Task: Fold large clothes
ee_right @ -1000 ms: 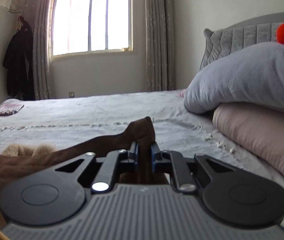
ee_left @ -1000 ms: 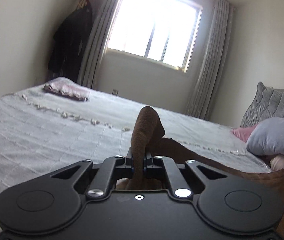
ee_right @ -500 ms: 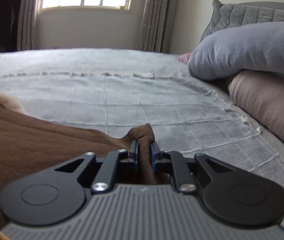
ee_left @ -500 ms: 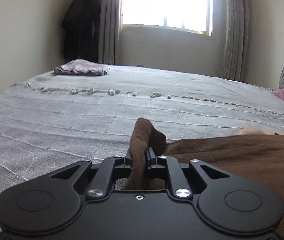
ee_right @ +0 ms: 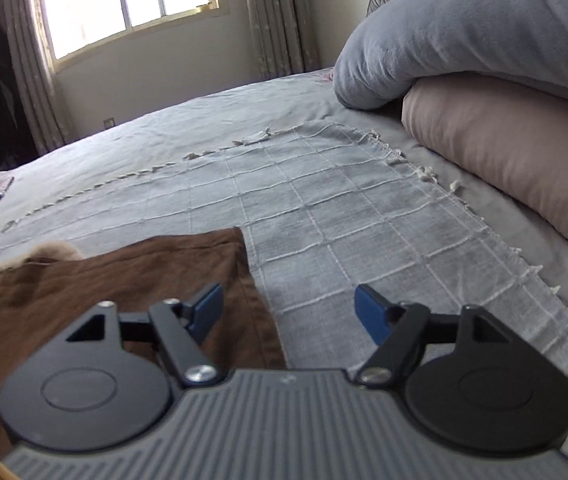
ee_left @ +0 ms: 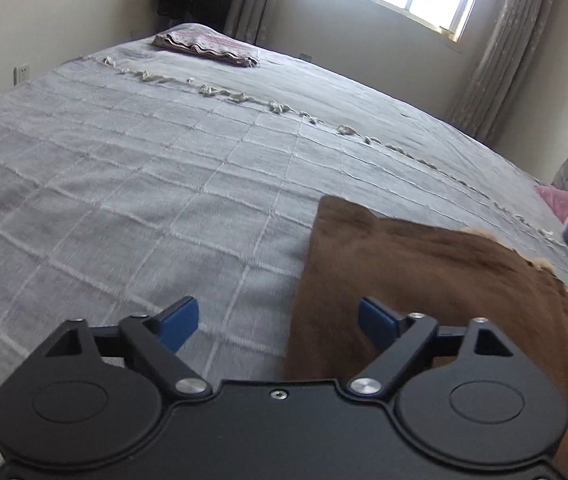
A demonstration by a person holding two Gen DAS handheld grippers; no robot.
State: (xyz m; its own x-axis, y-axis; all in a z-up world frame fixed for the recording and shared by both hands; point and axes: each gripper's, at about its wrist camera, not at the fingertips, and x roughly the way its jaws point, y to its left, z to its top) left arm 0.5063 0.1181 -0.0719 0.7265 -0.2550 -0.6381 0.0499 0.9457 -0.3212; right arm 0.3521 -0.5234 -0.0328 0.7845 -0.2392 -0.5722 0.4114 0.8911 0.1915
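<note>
While the brown fleecy garment (ee_left: 424,280) lies spread flat on the grey checked bedspread (ee_left: 143,184), both tools hang just above its far edge with nothing in their grip. The left gripper (ee_left: 277,320) has its jaws opening wide, the garment's left corner lying beneath the gap, untouched by the blue pads (ee_left: 175,322). The right gripper (ee_right: 288,312) is likewise opening, over the garment's right corner (ee_right: 227,248) (a pale furry trim (ee_right: 49,252) peeks out further left). A folded pinkish cloth (ee_left: 207,46) sits at the bed's far side, and a grey-blue pillow (ee_right: 464,28) rests on a beige one (ee_right: 516,148) at right.
</note>
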